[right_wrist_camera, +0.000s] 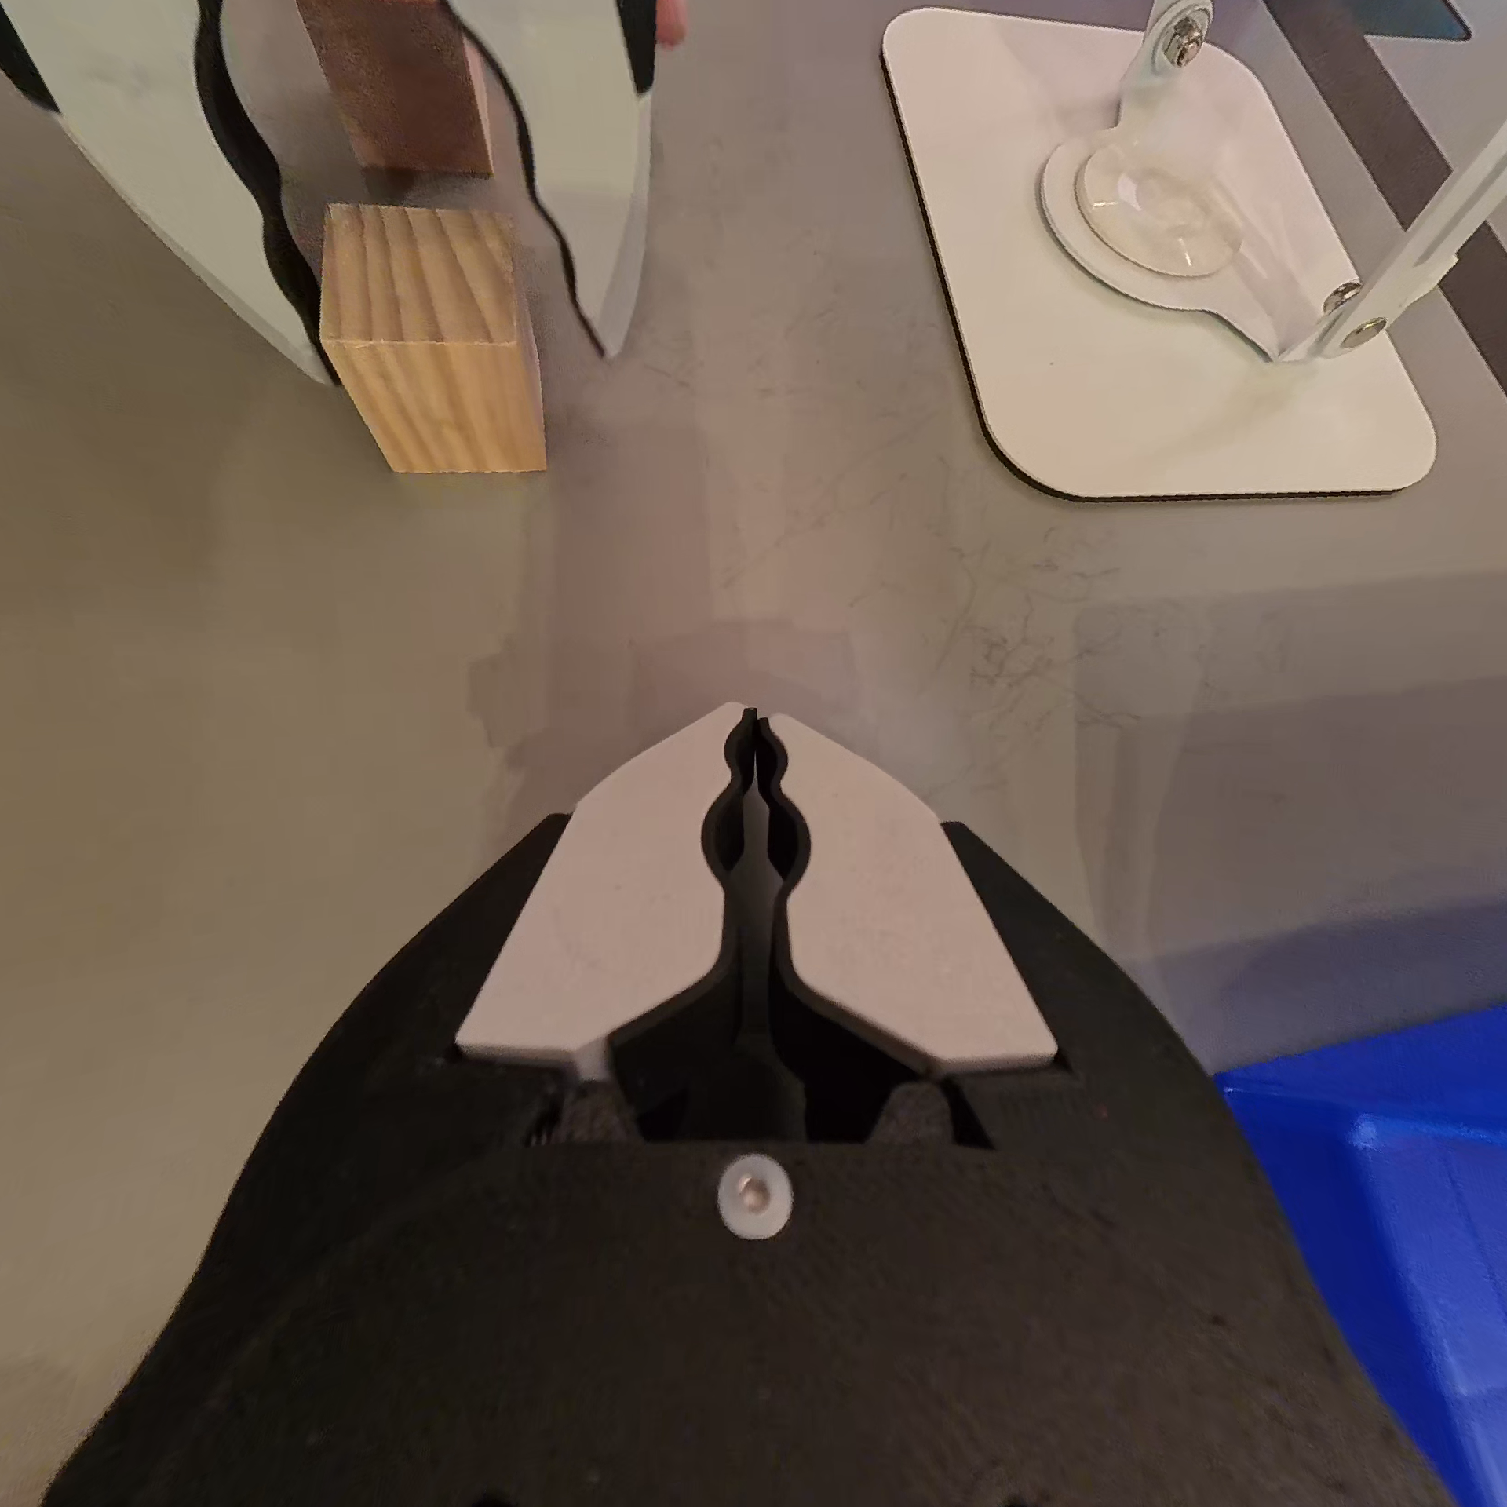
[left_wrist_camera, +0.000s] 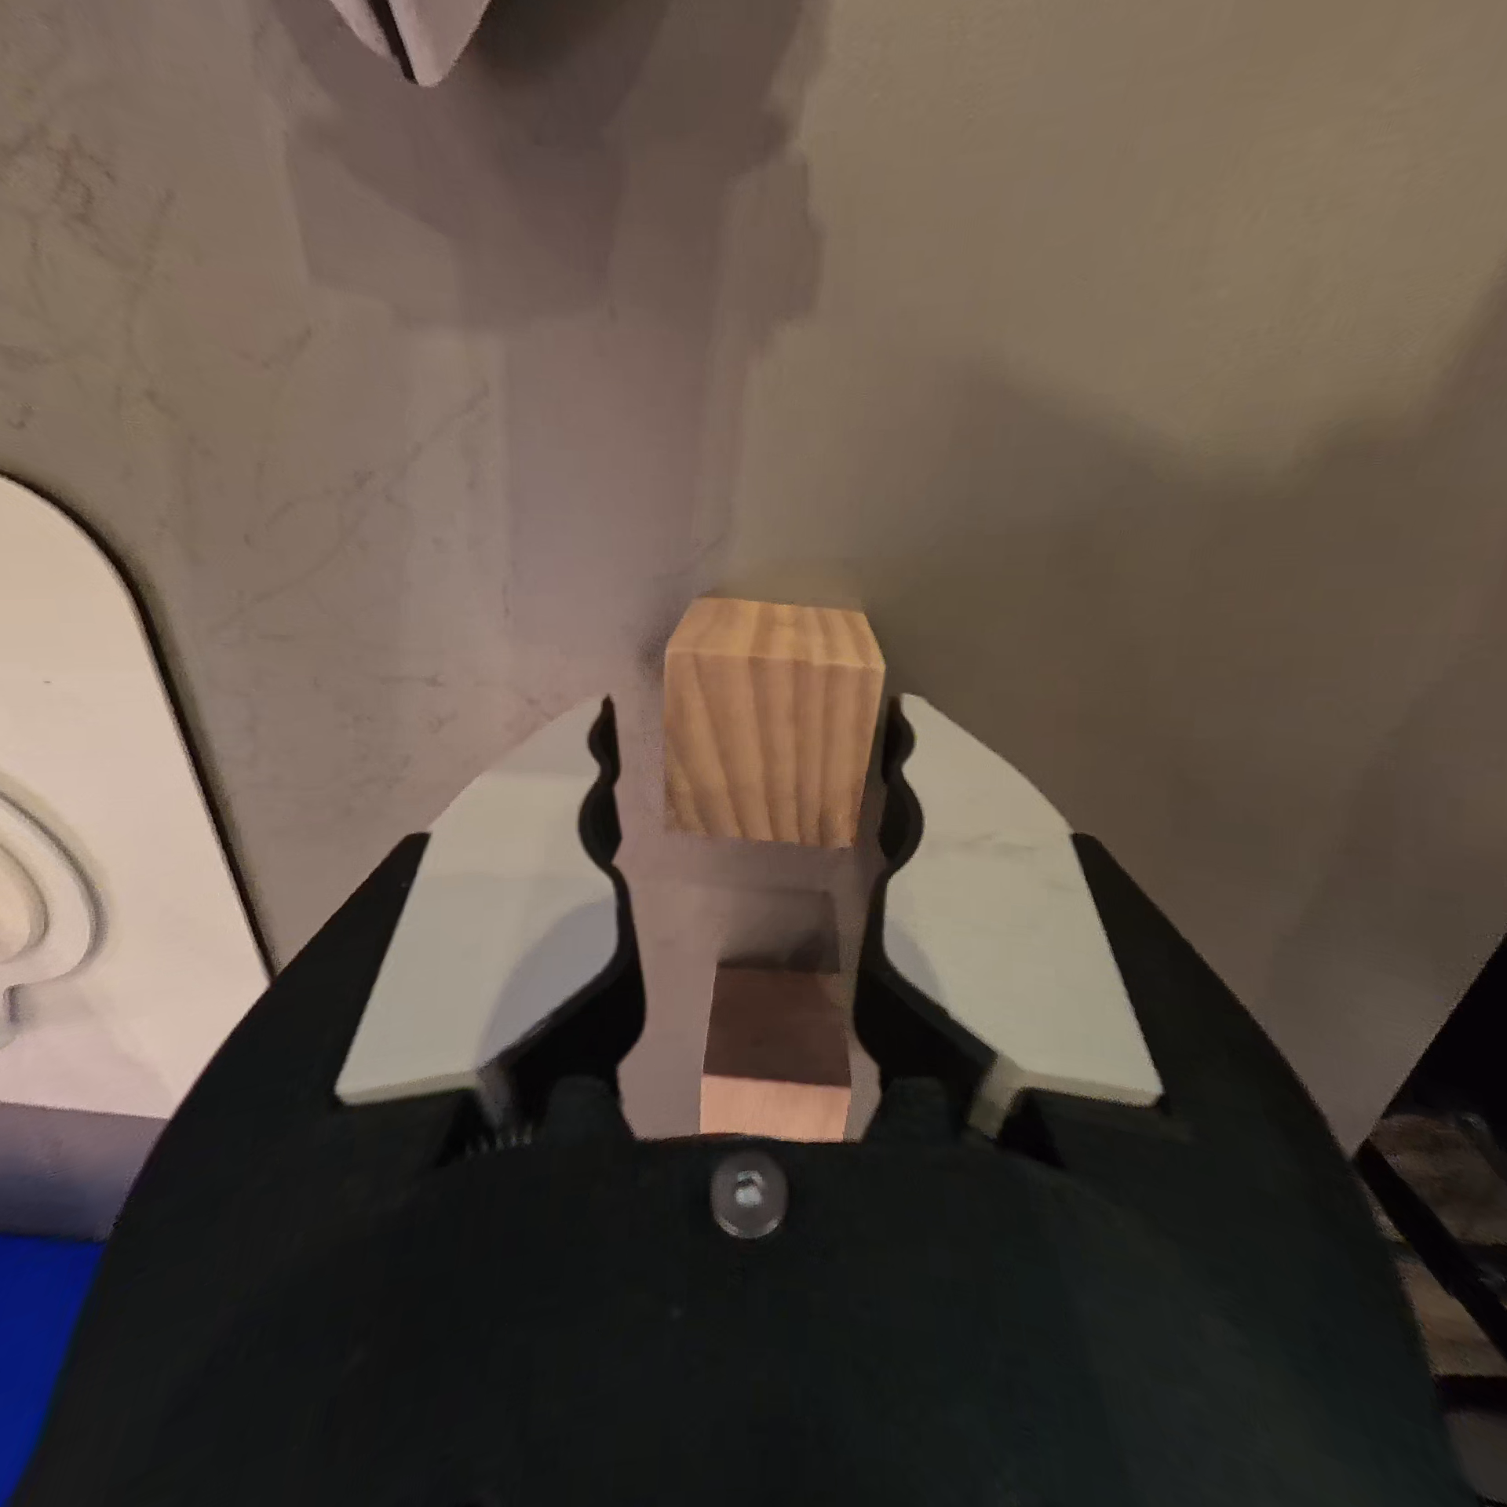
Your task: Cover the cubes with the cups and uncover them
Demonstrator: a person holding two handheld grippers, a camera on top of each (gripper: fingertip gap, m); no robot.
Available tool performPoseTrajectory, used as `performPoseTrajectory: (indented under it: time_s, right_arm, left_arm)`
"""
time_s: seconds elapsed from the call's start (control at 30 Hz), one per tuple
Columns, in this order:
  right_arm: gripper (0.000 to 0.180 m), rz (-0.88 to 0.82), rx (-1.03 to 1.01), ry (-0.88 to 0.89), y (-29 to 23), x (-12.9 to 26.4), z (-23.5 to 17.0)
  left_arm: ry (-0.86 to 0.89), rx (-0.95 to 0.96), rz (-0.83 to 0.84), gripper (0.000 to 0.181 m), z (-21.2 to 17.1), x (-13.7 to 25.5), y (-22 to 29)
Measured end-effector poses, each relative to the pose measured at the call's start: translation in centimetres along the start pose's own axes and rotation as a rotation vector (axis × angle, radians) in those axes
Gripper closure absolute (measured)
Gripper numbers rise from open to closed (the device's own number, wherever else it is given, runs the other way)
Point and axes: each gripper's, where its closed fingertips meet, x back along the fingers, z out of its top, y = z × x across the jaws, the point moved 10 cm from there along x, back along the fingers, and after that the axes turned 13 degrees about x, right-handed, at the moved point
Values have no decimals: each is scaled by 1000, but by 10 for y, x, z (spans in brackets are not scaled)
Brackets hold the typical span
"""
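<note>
While the left gripper (left_wrist_camera: 746,726) stands open around the pale cube (left_wrist_camera: 771,726) on the grey table (left_wrist_camera: 1142,408), a dark cube (left_wrist_camera: 775,1036) sits deeper between its fingers. Well apart, the right gripper (right_wrist_camera: 754,718) is closed on nothing. No cup shows.

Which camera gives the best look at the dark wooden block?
The right wrist view. There the dark wooden block stands clear between the left gripper's open jaws, behind the light wooden block, though the frame's top crops it. The left wrist view shows only a shadowed, blurred piece of it, low between the jaws.
</note>
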Motion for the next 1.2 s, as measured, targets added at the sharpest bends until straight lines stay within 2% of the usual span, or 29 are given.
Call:
performPoseTrajectory:
  time_s: [0.1, 0.2, 0.33, 0.47, 0.6, 0.77, 1.07, 1.13, 1.2]
  right_arm:
    - [180, -3, -3, 1, 1, 1, -1]
    - [180, -9, -11, 3, 2, 3, -3]
    - [180, -15, -24, 8, 4, 5, -5]
    - [180, -20, -24, 9, 4, 5, -5]
    - [180, -29, -22, 8, 5, 6, -5]
    - [180, -40, -24, 2, 7, 7, -8]
    - [180, -37, -38, -1, 10, 8, -10]
    - [180, -36, -38, -2, 10, 8, -10]
    - [180, -36, -39, -2, 10, 8, -10]
  left_arm:
    - [45, 3, 39, 112, -8, 21, -6]
    - [140, 45, 143, 110, -31, 67, -28]
    - [199, 140, 341, 116, -101, 128, -84]
    - [175, 197, 505, 122, -178, 156, -152]
    - [77, 199, 539, 122, -231, 141, -209]
    - [35, 189, 445, 123, -263, 98, -259]
    - [55, 158, 275, 117, -274, 39, -298]
    - [31, 164, 243, 120, -274, 28, -303]
    - [78, 186, 197, 131, -273, 25, -306]
